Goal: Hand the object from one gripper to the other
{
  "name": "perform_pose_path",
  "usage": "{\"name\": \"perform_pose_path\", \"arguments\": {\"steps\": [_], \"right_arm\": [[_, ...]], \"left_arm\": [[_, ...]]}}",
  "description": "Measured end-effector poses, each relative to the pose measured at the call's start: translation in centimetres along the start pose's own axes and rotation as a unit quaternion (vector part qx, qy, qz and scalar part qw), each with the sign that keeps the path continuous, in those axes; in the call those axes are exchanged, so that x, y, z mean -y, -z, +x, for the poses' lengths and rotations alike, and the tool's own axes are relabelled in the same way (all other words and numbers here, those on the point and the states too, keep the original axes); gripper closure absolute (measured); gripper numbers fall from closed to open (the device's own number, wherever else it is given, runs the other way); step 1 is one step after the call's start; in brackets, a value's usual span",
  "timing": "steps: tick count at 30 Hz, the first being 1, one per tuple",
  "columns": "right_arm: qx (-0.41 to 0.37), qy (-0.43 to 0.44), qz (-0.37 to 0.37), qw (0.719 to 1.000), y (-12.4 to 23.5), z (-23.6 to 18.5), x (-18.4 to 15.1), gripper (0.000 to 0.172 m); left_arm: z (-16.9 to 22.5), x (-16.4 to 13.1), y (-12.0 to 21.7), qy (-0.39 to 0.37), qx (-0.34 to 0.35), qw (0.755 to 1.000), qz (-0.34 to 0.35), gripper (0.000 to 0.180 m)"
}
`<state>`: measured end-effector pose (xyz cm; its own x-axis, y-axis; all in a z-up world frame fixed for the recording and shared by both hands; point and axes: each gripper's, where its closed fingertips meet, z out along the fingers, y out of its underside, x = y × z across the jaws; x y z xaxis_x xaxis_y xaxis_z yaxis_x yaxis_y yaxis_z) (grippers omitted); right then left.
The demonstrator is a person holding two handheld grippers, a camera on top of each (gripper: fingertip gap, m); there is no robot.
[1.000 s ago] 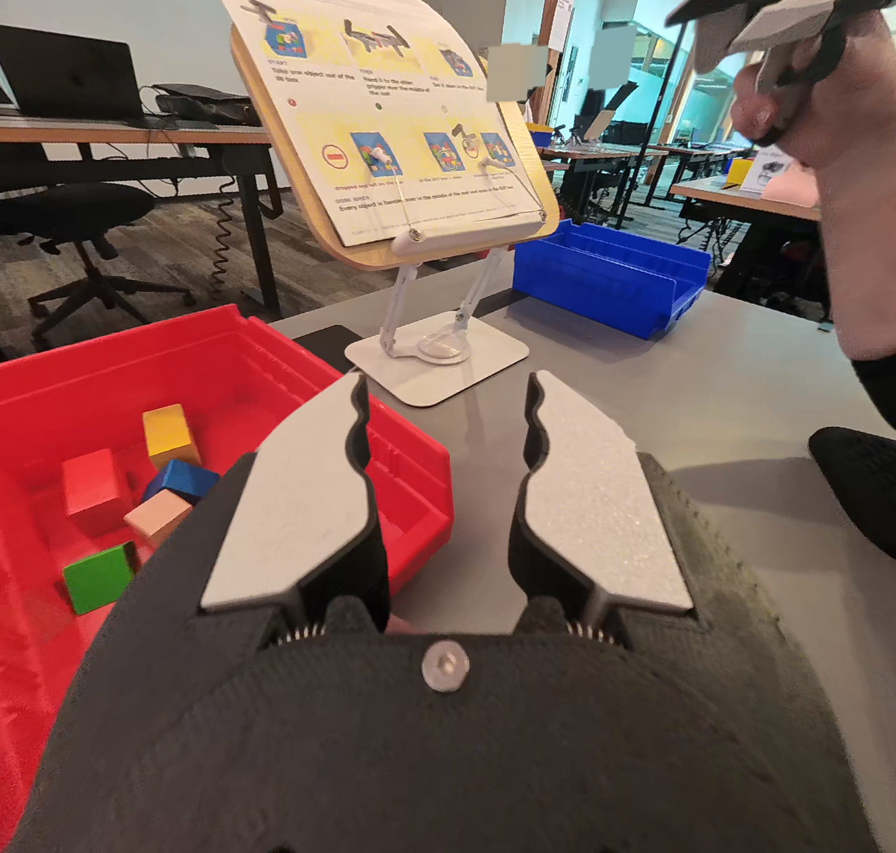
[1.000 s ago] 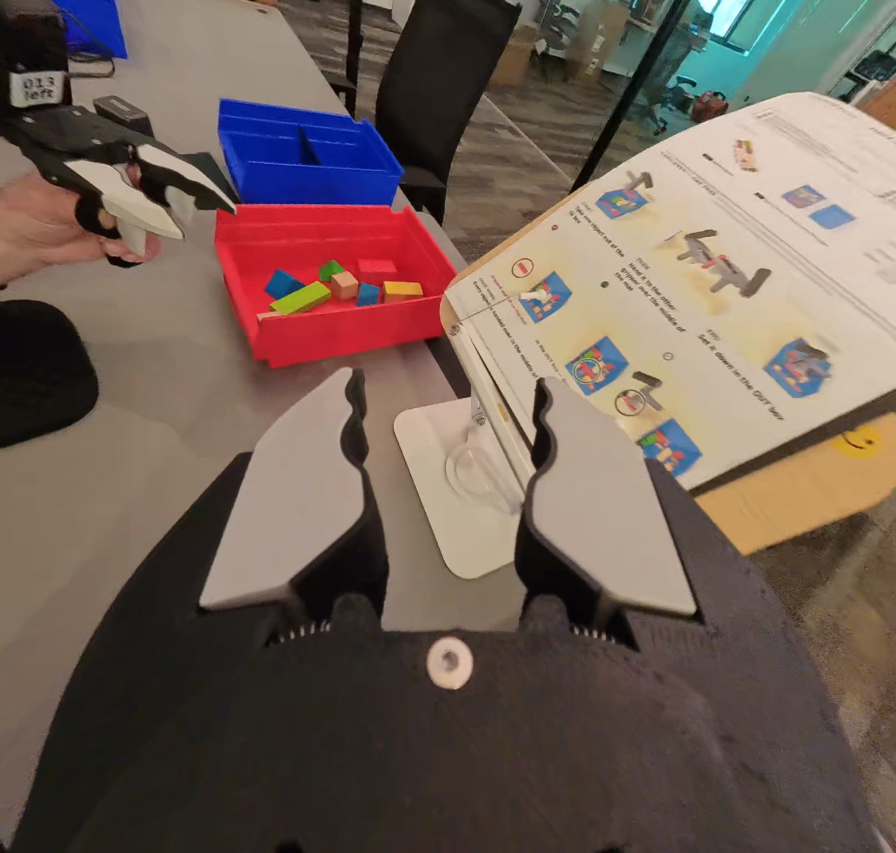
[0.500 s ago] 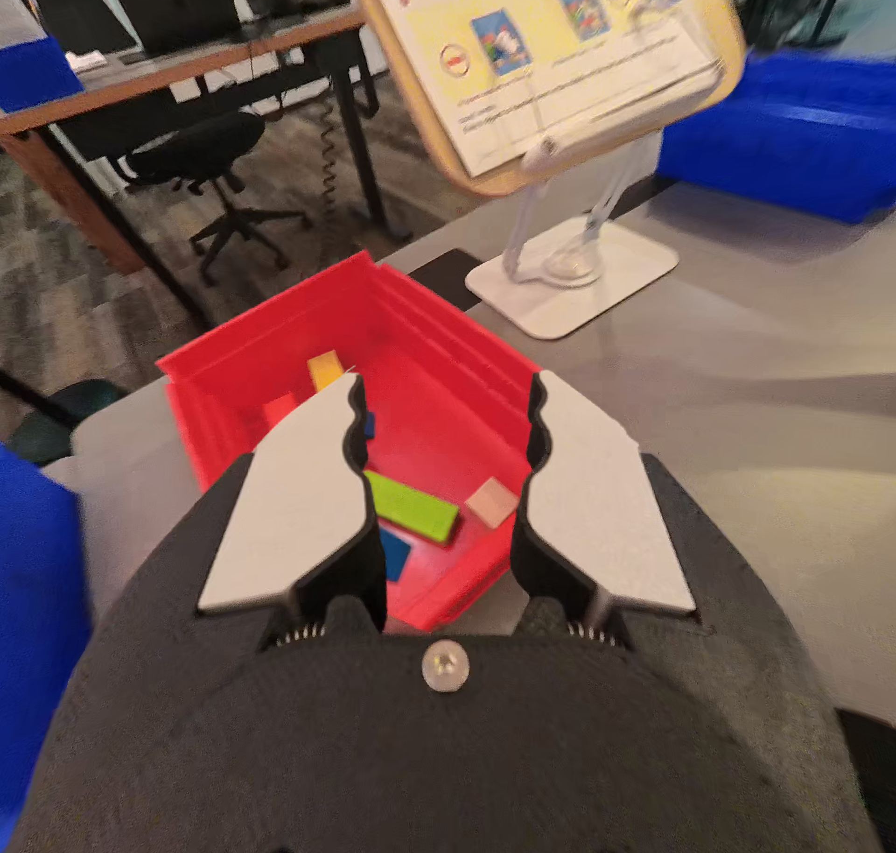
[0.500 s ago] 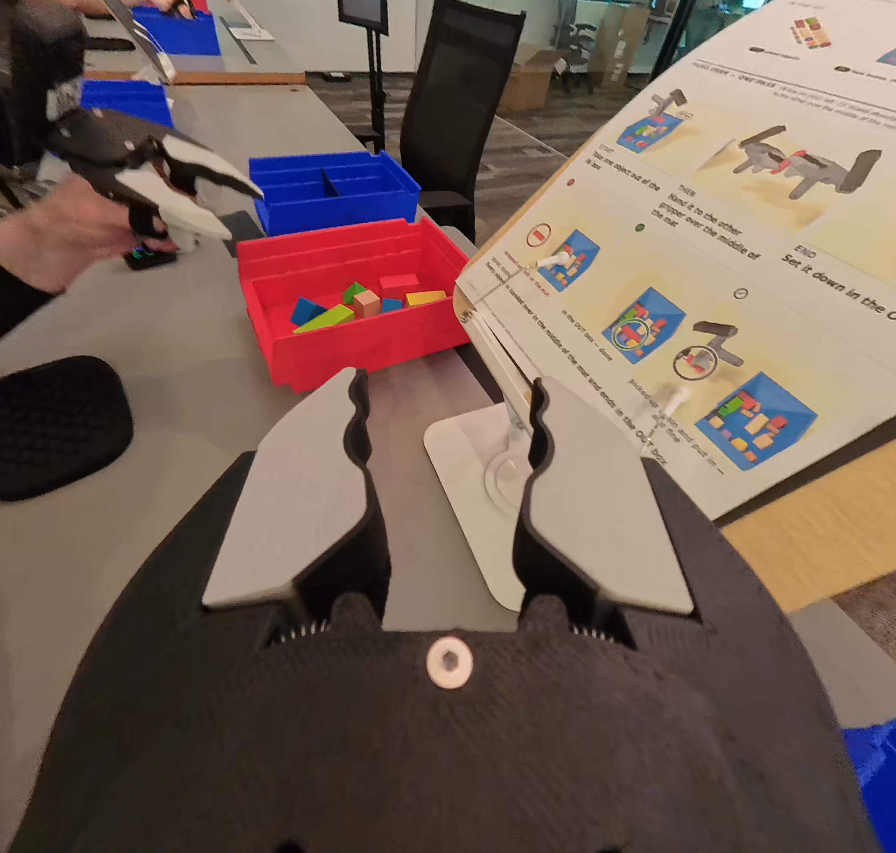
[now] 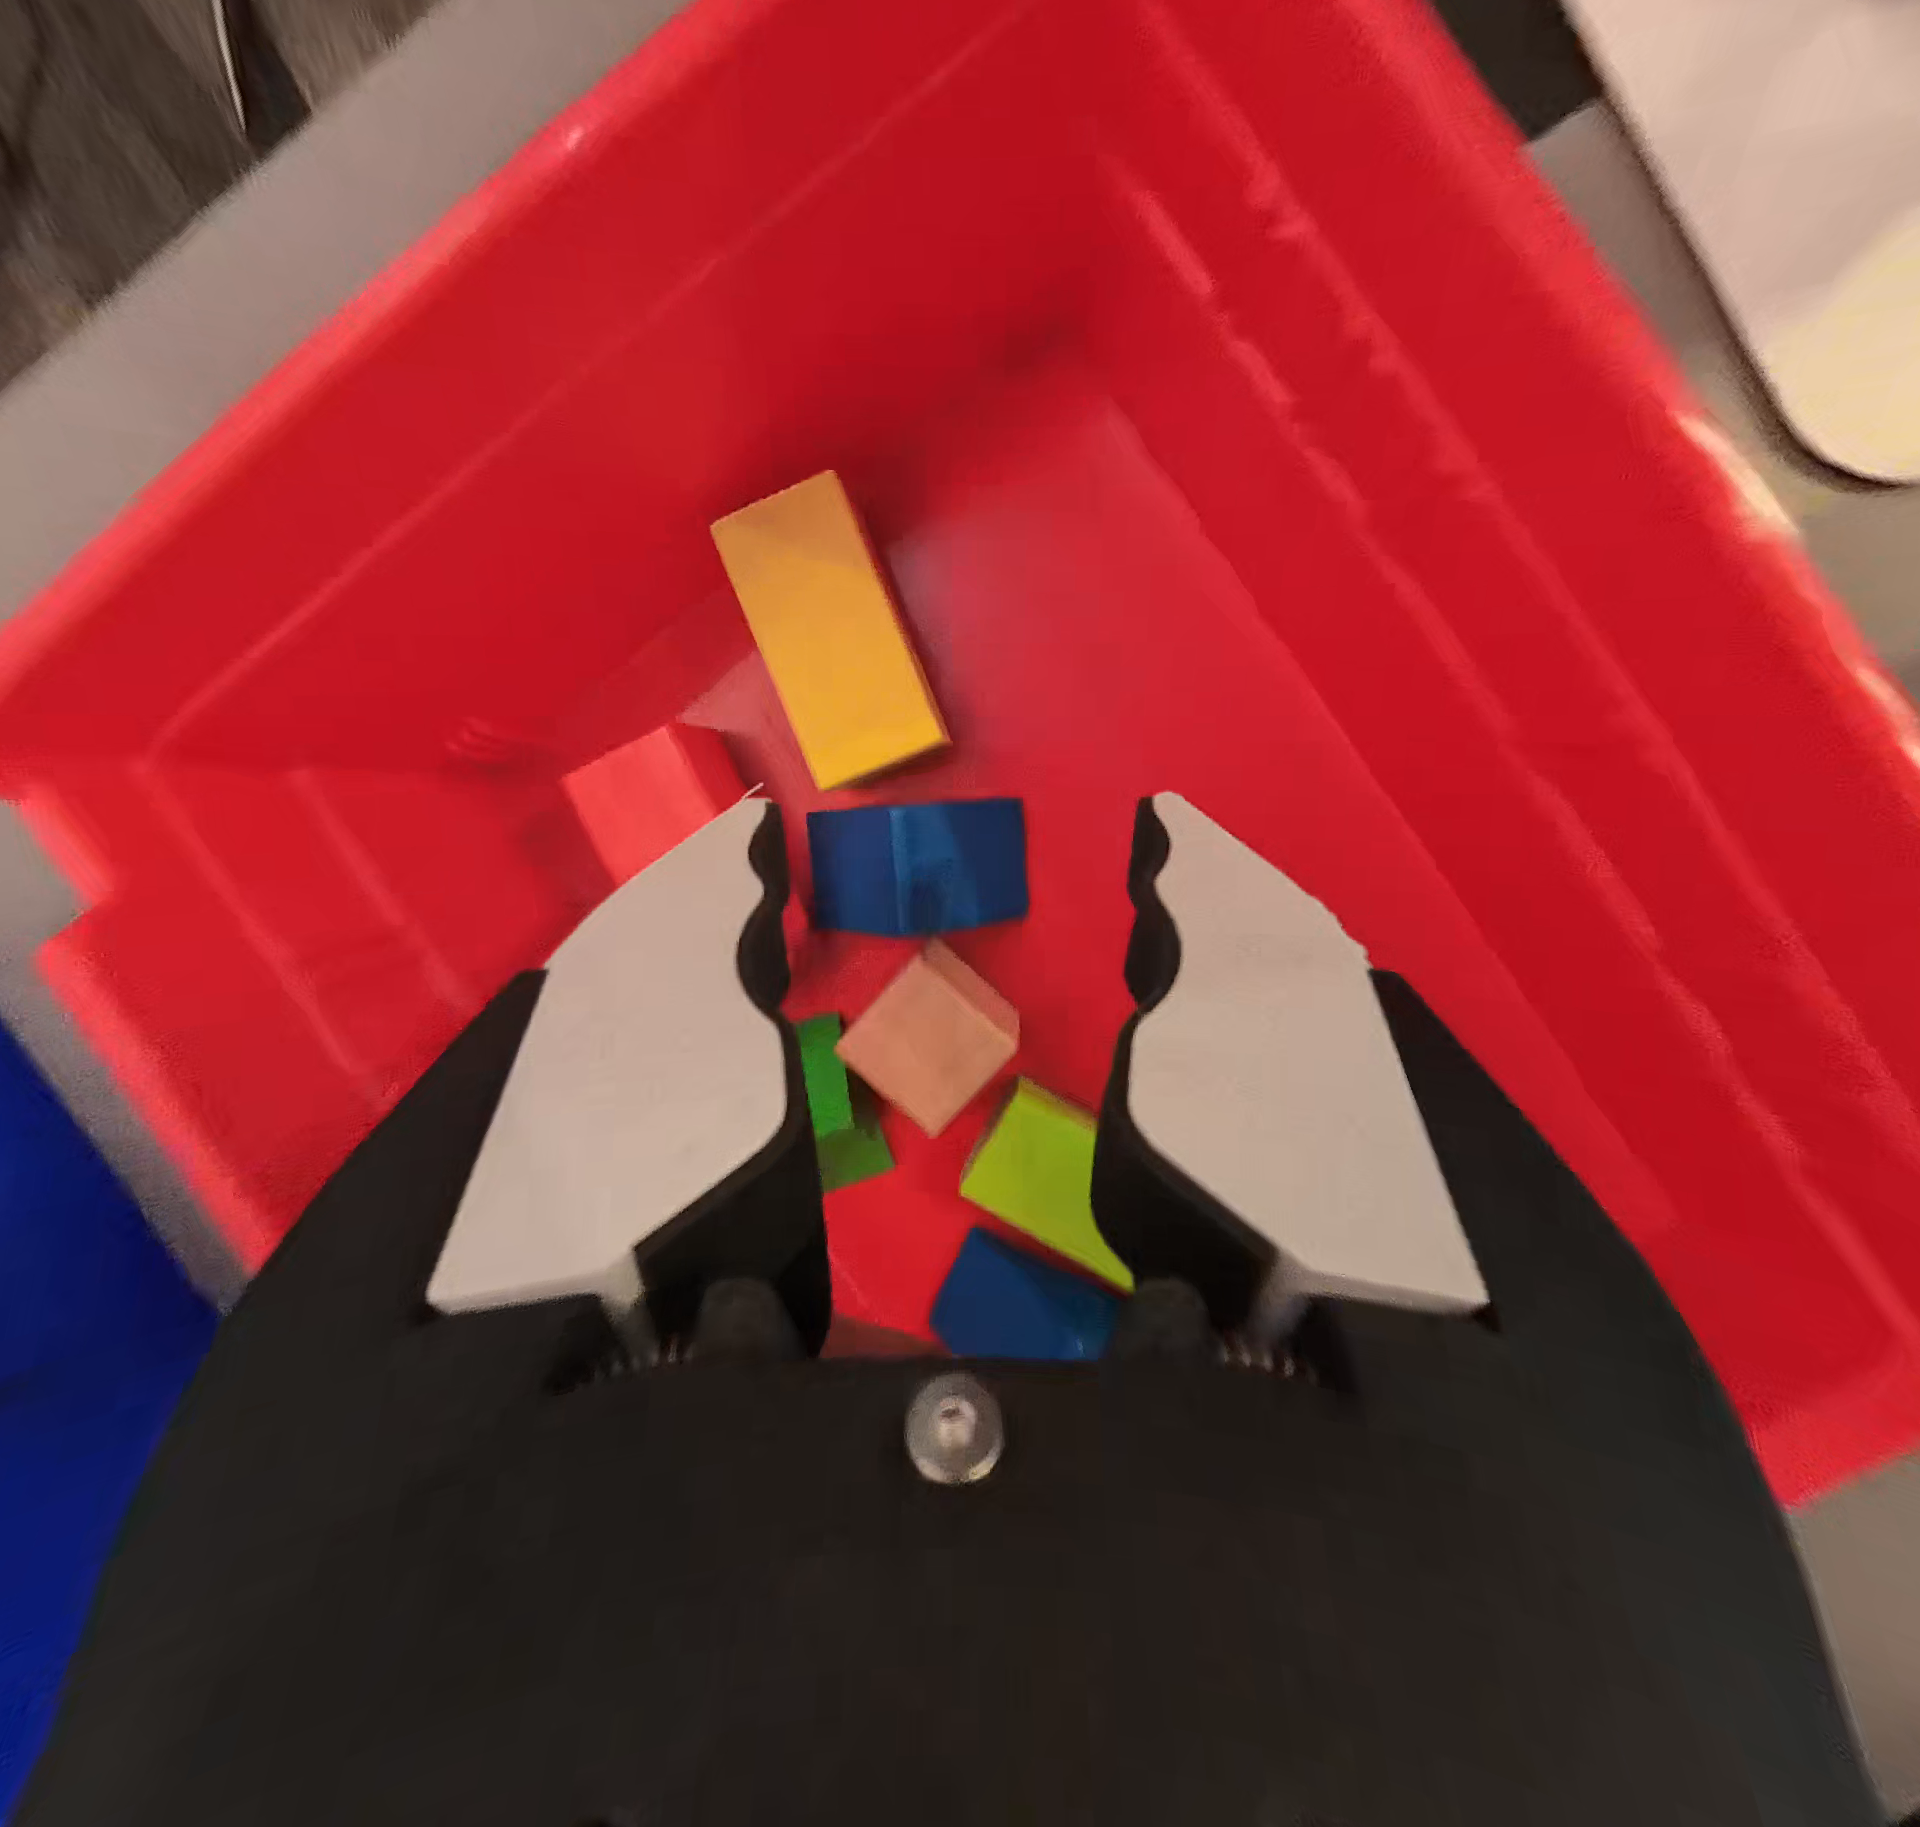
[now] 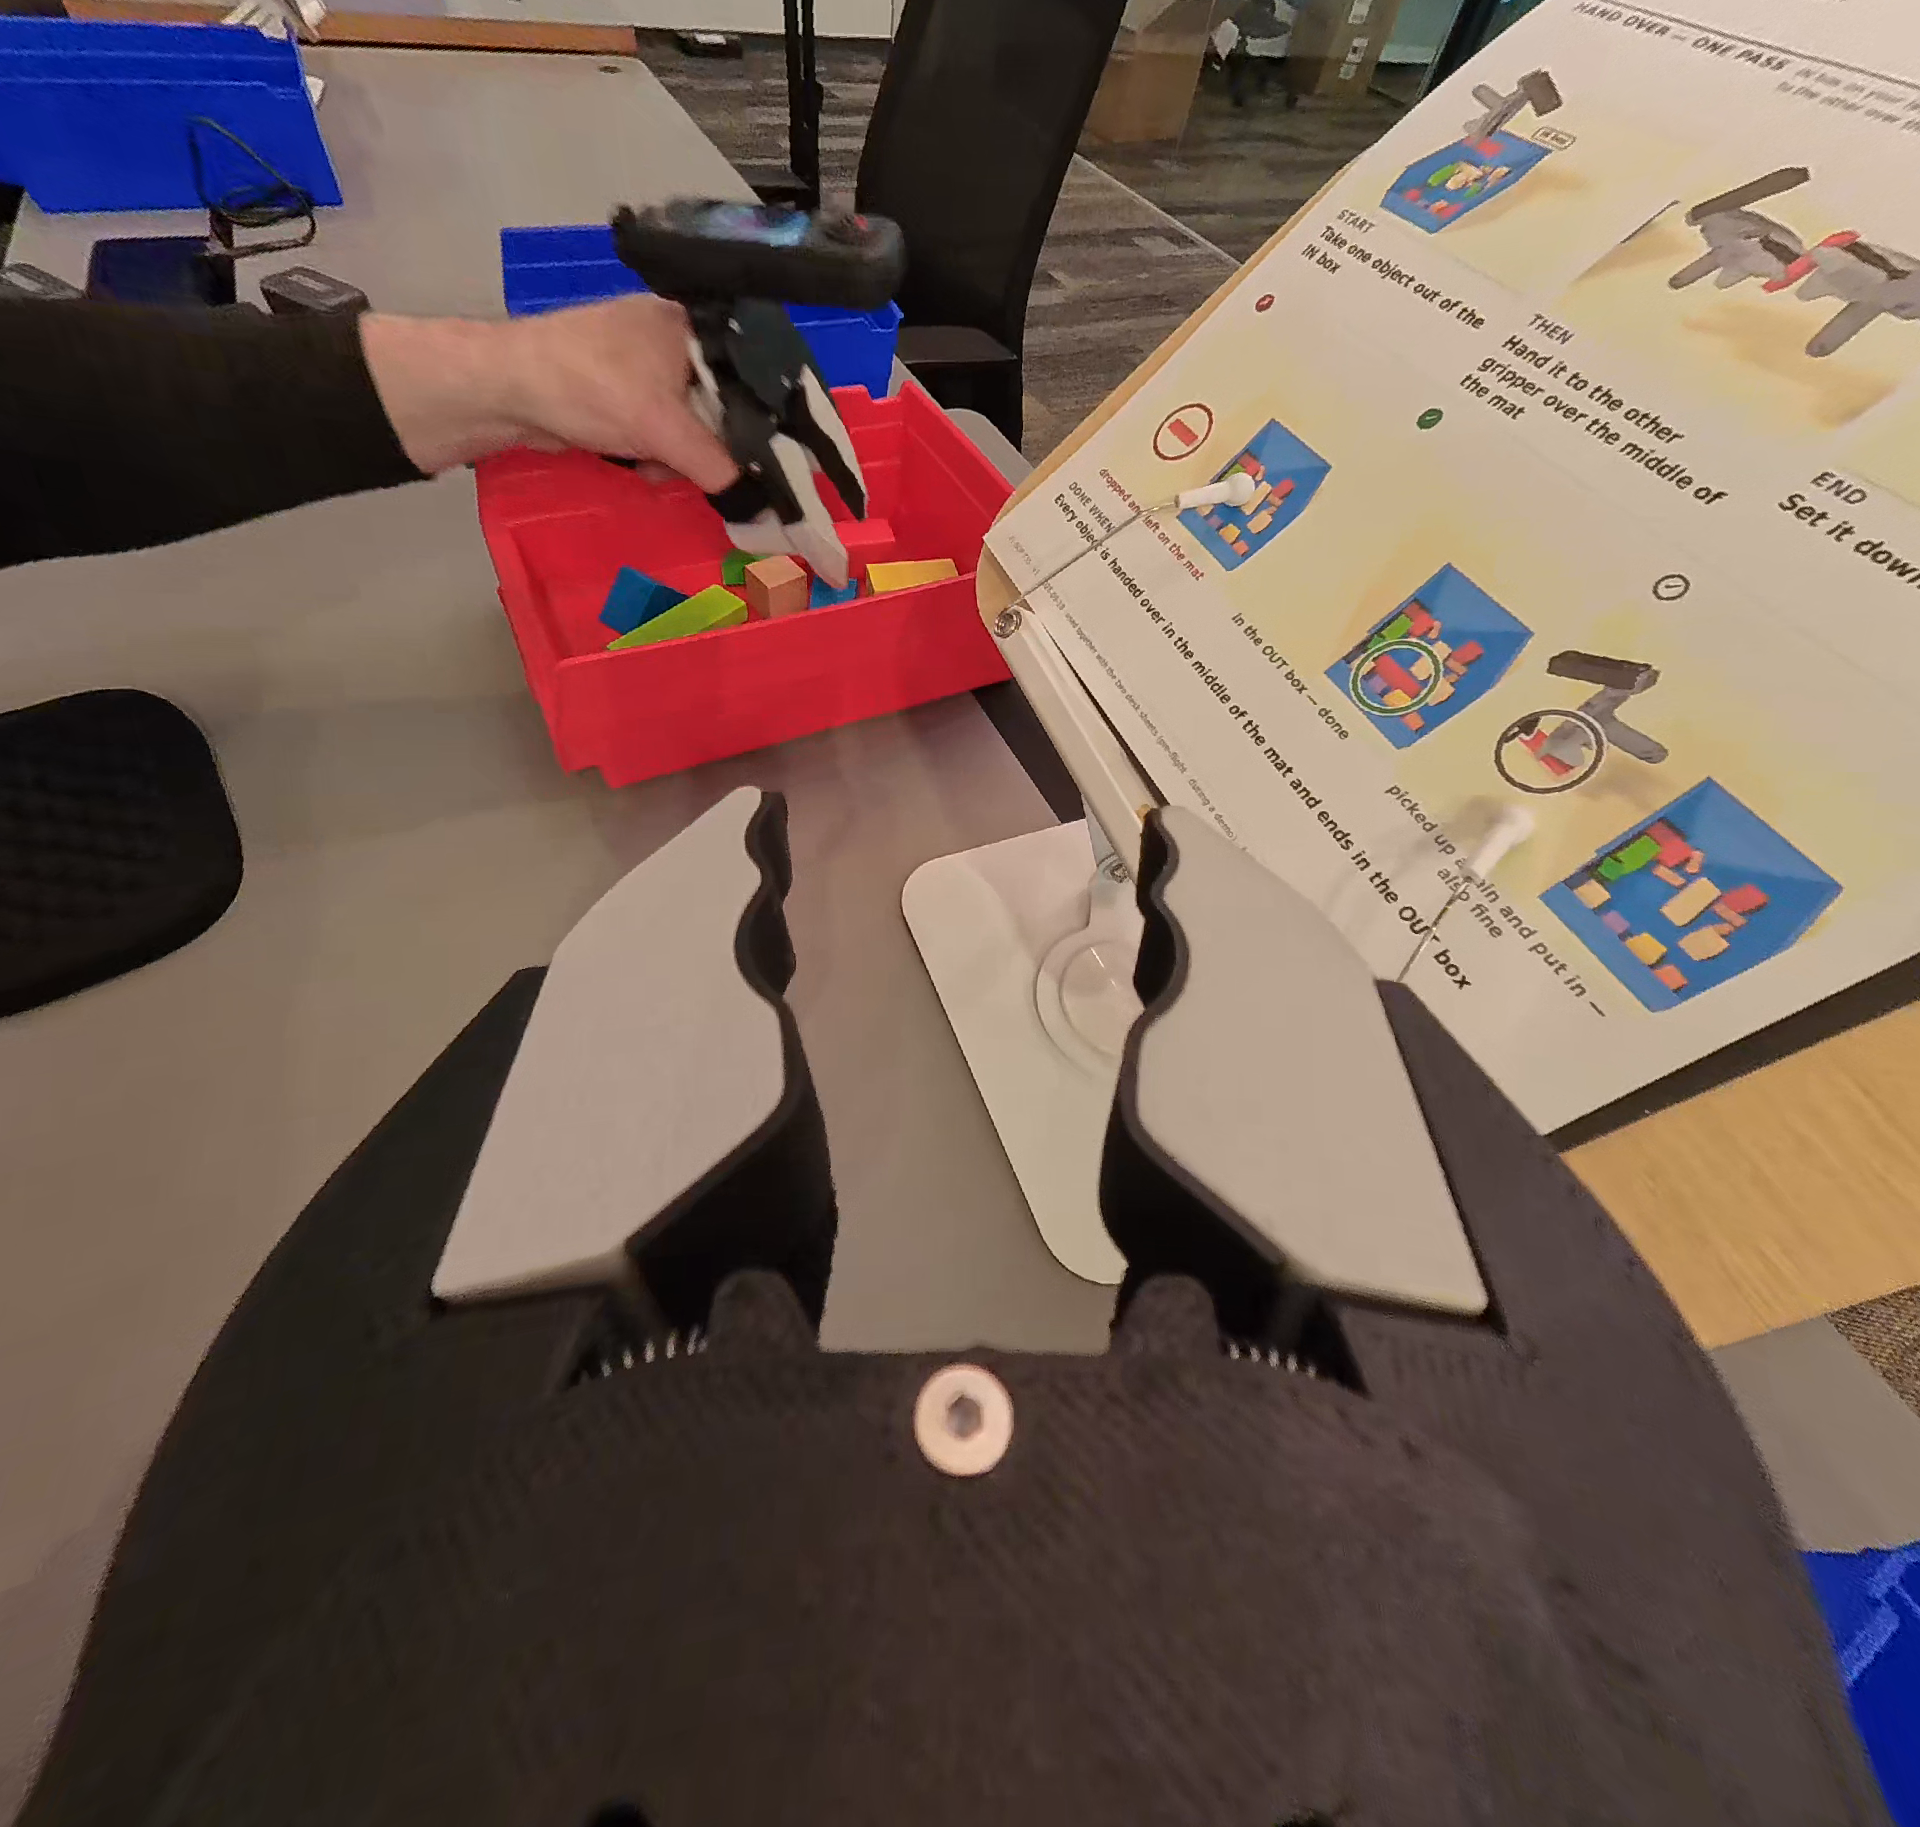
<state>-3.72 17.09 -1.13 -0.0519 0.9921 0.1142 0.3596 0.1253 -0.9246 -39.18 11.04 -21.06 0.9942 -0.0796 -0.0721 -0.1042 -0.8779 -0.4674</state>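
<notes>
I am working over the grey desk (image 6: 312,842), where the red plastic bin (image 5: 1351,427) is sitting just beside the white stand of the tilted instruction board (image 6: 1507,530), and inside that bin the painted wooden blocks are lying loose on the floor of it. My left gripper (image 5: 951,821) is pointing down into the bin with its fingers (image 5: 665,998) spread and gripping nothing, while my right gripper (image 6: 956,821) is hovering well apart over bare desk near the stand's white foot, its fingers equally spread and empty. So the left hand is clearly the nearer one, and I am judging the pick to be its job. The small dark blue wooden block (image 5: 914,868) is lying right between my left fingertips, closer to the left one, with red bin floor showing on both sides, so neither pad is pressing on it. Its longer side is running across the gap, from finger to finger, which I am reading as a fit only while the fingers are this wide. The yellow rectangular block (image 5: 826,629) is lying just beyond it, and the tan wooden cube (image 5: 925,1034) just behind it toward my palm.
</notes>
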Motion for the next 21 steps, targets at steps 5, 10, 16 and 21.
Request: {"name": "perform_pose_path", "arguments": {"steps": [5,10,16,21], "right_arm": [[0.002,-0.003,0.001,1.000,0.0,0.2,-0.1,0.109],[0.008,-0.008,0.004,1.000,0.0,0.2,-0.2,0.109],[0.037,-0.017,0.035,0.999,-0.1,-0.8,0.9,0.109],[0.058,0.018,0.072,0.996,-2.0,-3.1,2.4,0.096]], "left_arm": [[-1.8,-0.7,-4.6,0.054,0.016,0.996,-0.064,0.121],[-2.2,-0.8,-6.1,0.067,0.017,0.994,-0.087,0.142],[-0.5,2.1,-2.2,0.087,-0.030,0.994,0.056,0.144],[6.4,5.9,7.7,0.109,-0.198,0.935,0.273,0.144]]}}
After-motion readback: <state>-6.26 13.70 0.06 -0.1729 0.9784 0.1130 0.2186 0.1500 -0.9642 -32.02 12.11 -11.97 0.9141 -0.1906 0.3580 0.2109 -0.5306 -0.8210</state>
